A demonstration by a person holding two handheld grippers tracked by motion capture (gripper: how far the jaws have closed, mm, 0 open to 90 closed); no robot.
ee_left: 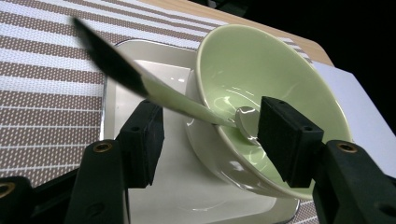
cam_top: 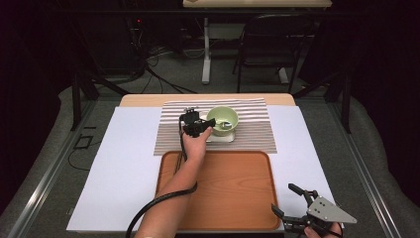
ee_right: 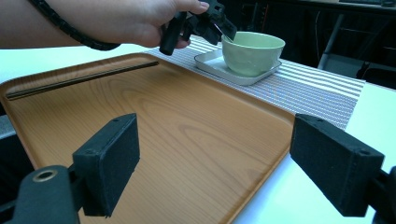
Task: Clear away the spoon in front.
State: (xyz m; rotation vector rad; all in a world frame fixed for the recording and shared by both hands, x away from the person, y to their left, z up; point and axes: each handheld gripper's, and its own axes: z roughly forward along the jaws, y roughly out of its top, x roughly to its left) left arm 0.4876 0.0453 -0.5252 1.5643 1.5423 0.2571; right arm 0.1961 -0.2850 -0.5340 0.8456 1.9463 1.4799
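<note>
The bowl (cam_top: 222, 120), pale green, sits on a white square dish (cam_top: 229, 137) in the middle of the striped mat (cam_top: 257, 139), toward the table's far edge. A spoon (ee_left: 187, 105) leans inside it, handle sticking out over the rim toward the left gripper (ee_left: 210, 140).

By its gloss the bowl looks like glazed ceramic: stiff, probably fairly heavy, slick and liable to chip. The rim is thin, so one pad inside and one outside the wall nearest the hand seems the best hold. The loose spoon could rattle or tip out if the bowl tilts, and the dish under it may slide on the mat.

The left gripper's jaws stand wide apart on either side of the near rim, one pad outside the wall, one over the inside, with the spoon handle crossing between; they press on nothing yet. The right gripper (cam_top: 297, 206) rests at the table's near right corner, beside the tray (cam_top: 218, 198), jaws spread and empty.

The tray on the near side lies bare, offering plenty of landing room; its raised lip has to be cleared. The table's far edge is close behind the mat.
</note>
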